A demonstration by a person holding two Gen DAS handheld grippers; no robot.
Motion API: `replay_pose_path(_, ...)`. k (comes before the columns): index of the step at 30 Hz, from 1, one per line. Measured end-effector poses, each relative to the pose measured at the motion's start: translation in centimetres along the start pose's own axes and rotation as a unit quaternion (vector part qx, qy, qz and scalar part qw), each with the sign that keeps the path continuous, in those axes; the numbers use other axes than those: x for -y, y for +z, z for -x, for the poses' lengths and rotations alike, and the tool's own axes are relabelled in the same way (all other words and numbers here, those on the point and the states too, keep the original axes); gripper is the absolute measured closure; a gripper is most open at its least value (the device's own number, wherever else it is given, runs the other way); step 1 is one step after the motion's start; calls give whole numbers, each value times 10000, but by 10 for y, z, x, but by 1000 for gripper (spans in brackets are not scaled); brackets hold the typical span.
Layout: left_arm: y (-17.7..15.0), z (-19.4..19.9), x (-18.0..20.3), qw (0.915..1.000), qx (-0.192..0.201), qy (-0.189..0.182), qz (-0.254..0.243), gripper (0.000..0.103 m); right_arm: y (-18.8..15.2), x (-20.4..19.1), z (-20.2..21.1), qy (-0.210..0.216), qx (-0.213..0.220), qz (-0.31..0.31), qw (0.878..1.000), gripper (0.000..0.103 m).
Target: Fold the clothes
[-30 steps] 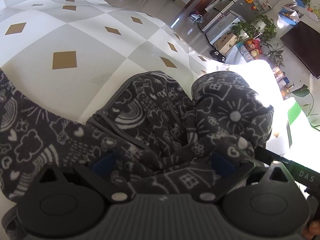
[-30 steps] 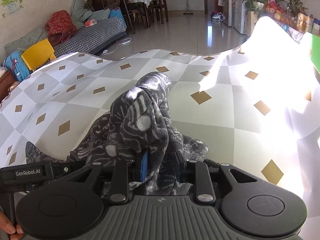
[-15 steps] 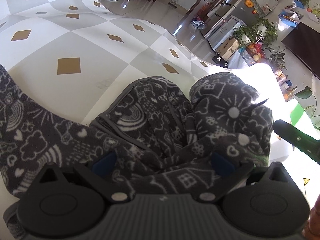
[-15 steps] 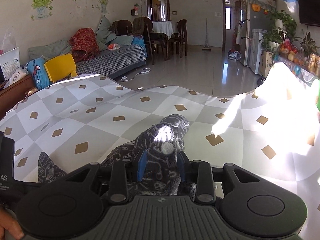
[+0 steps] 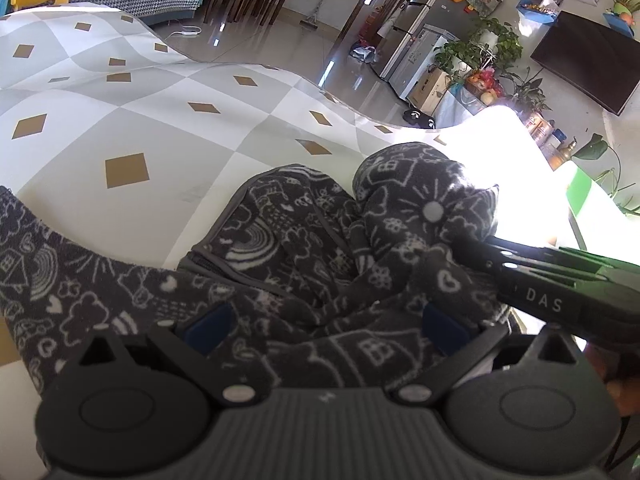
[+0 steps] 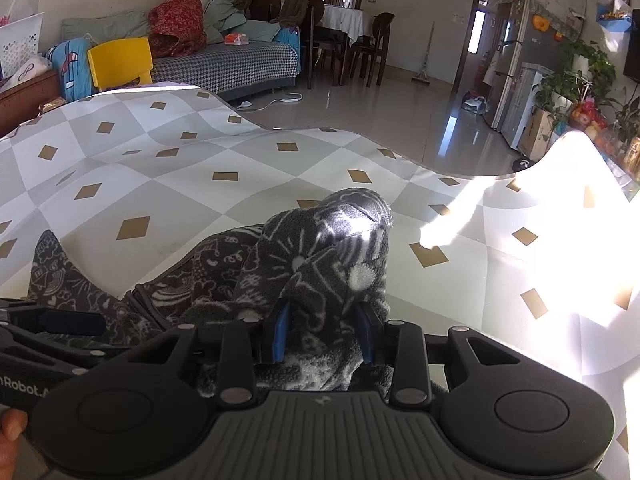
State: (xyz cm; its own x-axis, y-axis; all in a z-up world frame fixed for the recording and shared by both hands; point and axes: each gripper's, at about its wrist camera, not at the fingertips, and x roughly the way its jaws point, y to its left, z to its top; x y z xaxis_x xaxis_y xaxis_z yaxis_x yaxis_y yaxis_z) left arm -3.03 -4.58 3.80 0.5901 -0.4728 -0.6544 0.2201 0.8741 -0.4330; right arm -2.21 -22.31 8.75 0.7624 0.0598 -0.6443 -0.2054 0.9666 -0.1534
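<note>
fold barely begun: grey doodle-print fleece garment bunched lower centre on the checkered table cover, my right gripper clenched on a wad, left gripper splayed wide over fabric, whole garment left to flatten and fold.

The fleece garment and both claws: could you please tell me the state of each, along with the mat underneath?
Fleece garment: bunched and crumpled, not folded flat, one part trailing off to the left.
Left claw: open wide, fingers spread with fleece lying between them.
Right claw: shut on a bunched ridge of the fleece garment.
Checkered mat: spread out, far edge wavy, sunlit glare on its right side.
</note>
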Motion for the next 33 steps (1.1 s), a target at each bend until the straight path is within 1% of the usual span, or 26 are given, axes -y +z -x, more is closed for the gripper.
replay_pose_path(2,-3,2,1,10000,-7,-19,-50,0,0,-1,1,15,25,49,10000,83)
replay_pose_path(3,-5,4,1,10000,-8,-18,-77,0,0,-1,2,27,42,61,10000,86)
replay_pose_path(5,-7,7,2,9999,-15,-32,-112,0,1,-1,5,67,110,57,9999,95)
replay_pose_path(6,-9,8,2,9999,-19,-38,-128,0,1,-1,7,94,152,55,9998,98)
replay_pose_path(8,-12,12,3,9998,-22,-31,-181,0,4,-1,15,178,318,-1,9993,98)
replay_pose_path(11,-17,18,3,9997,-3,-58,-224,0,10,6,28,488,530,-348,9968,98)
replay_pose_path(14,-19,29,5,9994,107,-163,-299,0,18,15,40,847,740,-767,9907,98)
replay_pose_path(16,-18,38,8,9986,270,-188,-418,0,21,19,46,1078,824,-996,9857,98)
replay_pose_path(18,-15,48,10,9973,495,-146,-521,0,25,19,50,1255,896,-1080,9821,98)
replay_pose_path(20,-12,57,10,9961,687,-124,-540,0,27,17,55,1415,970,-1102,9790,98)
replay_pose_path(22,-9,64,8,9950,835,-216,-500,0,30,15,60,1562,1036,-1135,9757,98)
replay_pose_path(27,-8,61,12,9948,767,-312,-587,0,32,11,68,1816,1118,-1183,9698,99)
replay_pose_path(30,-10,50,16,9955,608,-323,-652,0,31,9,67,1824,1086,-1164,9703,99)
replay_pose_path(33,-12,37,19,9963,430,-363,-655,0,29,13,66,1865,1052,-1282,9684,99)
